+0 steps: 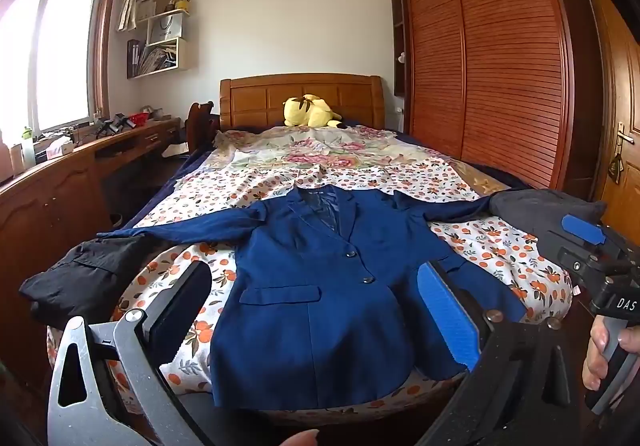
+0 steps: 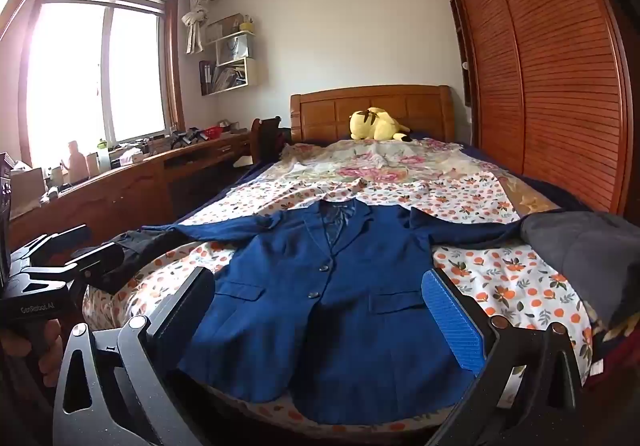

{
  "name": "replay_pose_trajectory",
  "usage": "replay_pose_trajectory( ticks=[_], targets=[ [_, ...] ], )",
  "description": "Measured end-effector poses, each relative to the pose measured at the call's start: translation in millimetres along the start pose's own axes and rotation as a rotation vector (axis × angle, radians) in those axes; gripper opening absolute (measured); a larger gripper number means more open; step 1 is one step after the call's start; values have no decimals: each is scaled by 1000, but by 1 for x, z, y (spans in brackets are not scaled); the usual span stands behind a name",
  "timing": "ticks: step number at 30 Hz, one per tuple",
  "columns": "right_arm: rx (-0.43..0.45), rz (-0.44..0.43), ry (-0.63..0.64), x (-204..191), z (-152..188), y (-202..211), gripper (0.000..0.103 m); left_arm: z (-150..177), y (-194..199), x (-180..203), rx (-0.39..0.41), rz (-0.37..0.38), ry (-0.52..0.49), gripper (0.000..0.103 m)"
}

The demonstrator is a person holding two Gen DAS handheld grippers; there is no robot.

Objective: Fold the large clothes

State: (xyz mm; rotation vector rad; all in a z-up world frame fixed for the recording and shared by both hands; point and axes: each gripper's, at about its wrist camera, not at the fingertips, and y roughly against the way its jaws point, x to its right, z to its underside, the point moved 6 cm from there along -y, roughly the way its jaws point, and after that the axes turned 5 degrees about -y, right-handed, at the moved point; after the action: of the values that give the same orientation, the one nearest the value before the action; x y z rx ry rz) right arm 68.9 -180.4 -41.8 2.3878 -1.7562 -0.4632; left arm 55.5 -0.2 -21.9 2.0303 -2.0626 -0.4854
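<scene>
Bed [image 1: 500, 246] with orange-print sheet carries everything. Blue blazer [image 1: 320, 286] lies face up, buttoned, sleeves spread toward both side edges, hem at the foot edge, collar toward the headboard. Dark garment [image 1: 80, 278] heaped at the left edge, grey one [image 2: 580, 246] at the right edge. Left claw [image 1: 320, 310] and right claw [image 2: 320, 314] both gape wide, empty, hovering above the hem.

Step, as judged: blazer laid out, no fold started. Next move likely calls for pinching a sleeve or shoulder and carrying it across the chest.

Both cuffs run under the side heaps, unseen; far hem corners blocked by claw fingers
</scene>
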Motion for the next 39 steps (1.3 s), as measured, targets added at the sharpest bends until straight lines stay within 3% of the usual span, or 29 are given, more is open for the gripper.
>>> replay_pose_trajectory(
  ticks=[4,39],
  targets=[
    [-2,-9,-3,-4,0,-1,103,0,-6,-2,-37,4,14,103],
    [13,-12,-26,3,-1,4,103,-7,16,13,17,-20,-26,103]
  ],
)
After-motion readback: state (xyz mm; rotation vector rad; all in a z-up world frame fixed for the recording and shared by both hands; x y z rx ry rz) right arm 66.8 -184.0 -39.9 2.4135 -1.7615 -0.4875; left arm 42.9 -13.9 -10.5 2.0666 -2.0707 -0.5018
